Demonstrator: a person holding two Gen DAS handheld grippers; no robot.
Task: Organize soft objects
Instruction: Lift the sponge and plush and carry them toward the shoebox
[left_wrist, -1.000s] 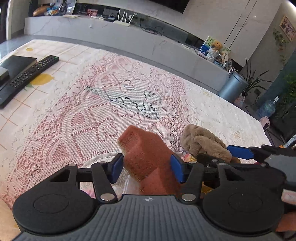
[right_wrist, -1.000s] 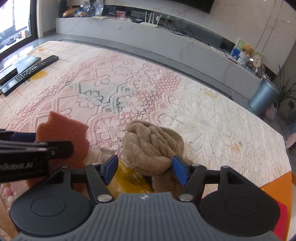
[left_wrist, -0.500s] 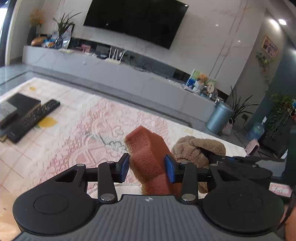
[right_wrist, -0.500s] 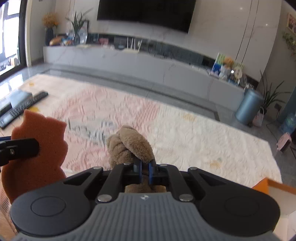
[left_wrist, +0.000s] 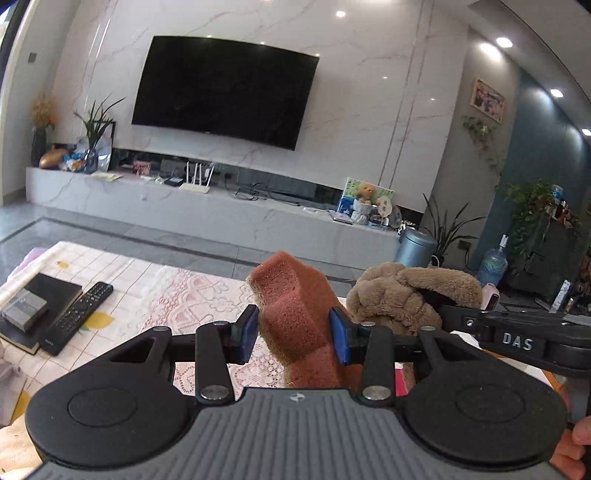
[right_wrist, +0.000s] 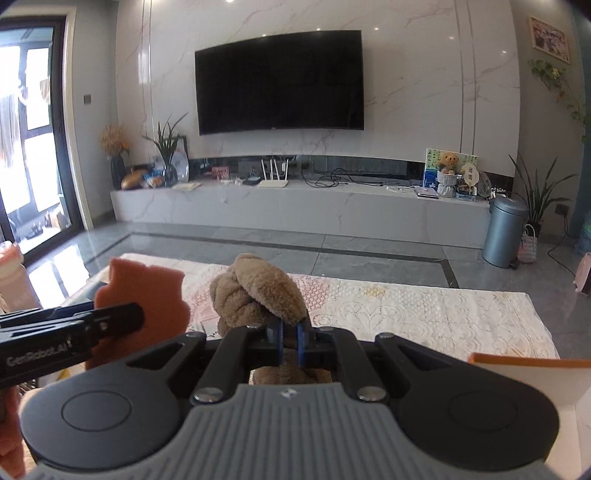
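Note:
My left gripper (left_wrist: 293, 334) is shut on an orange-brown sponge (left_wrist: 295, 314), its blue pads pressing both sides, and holds it up above the lace-covered table (left_wrist: 192, 295). To its right my right gripper (right_wrist: 290, 341) is shut on a brown plush toy (right_wrist: 258, 291), the pads almost touching with the fabric pinched between them. The plush (left_wrist: 410, 291) also shows in the left wrist view beside the sponge, and the sponge (right_wrist: 144, 291) shows at the left of the right wrist view. Both items hang in the air, side by side.
A black remote (left_wrist: 77, 317), a dark book (left_wrist: 44, 299) and a small grey box (left_wrist: 26, 308) lie on the table's left. An orange box edge (right_wrist: 528, 362) sits at the right. Beyond stand a TV cabinet (right_wrist: 295, 210), a wall TV (right_wrist: 280, 81) and a grey bin (right_wrist: 504, 232).
Both grippers closed, the left on the sponge and the right on the plush toy, then lifted them off the table. The views tilted up from the tablecloth toward the TV wall.

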